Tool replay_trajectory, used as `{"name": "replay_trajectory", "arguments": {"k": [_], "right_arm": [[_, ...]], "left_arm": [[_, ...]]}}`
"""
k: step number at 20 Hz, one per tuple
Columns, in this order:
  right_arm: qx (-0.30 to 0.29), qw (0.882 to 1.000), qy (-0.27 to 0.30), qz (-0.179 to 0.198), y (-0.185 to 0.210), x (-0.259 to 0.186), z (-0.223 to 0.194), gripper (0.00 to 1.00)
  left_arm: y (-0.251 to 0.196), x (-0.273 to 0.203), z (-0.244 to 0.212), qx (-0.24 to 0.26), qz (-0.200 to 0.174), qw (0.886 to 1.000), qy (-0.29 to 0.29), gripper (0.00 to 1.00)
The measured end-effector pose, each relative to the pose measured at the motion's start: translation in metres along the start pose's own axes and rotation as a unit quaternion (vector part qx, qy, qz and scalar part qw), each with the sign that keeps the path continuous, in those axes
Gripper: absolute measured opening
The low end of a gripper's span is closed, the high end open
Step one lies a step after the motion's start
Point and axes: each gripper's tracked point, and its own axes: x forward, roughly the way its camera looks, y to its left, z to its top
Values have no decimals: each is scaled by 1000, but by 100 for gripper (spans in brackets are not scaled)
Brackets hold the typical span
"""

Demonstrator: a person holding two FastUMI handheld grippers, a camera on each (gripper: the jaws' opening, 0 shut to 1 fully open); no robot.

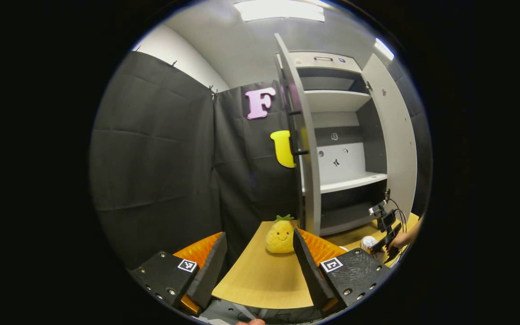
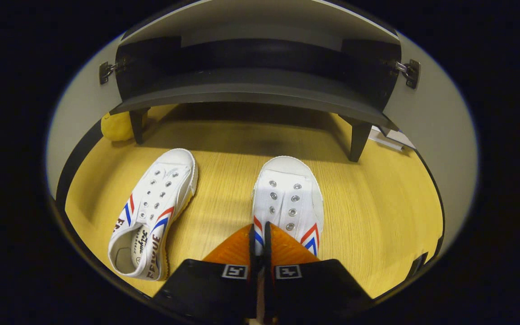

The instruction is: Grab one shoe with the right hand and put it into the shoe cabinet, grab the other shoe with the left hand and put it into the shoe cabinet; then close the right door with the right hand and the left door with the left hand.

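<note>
two white shoes [image 2: 154, 212] [image 2: 288, 198] lie before the open shoe cabinet [image 2: 251, 97].

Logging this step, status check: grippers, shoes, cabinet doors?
Right gripper shut on right-hand shoe; left gripper open, idle. Other shoe on floor. Cabinet doors open. Pineapple plush beside left door.

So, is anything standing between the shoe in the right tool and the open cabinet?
Nothing visible does. The wooden surface from the shoe to the cabinet is bare; the plush pineapple sits off to the left.
</note>
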Motion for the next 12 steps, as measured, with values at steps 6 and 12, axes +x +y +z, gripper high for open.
{"name": "replay_trajectory", "arguments": {"k": [6,12], "right_arm": [[7,998,-56,19,-9,-34,20,0],[49,989,-131,40,-21,-109,83,1]], "left_arm": [[-38,5,3,5,-49,999,-4,80],[-74,9,13,4,-98,995,-23,80]]}}
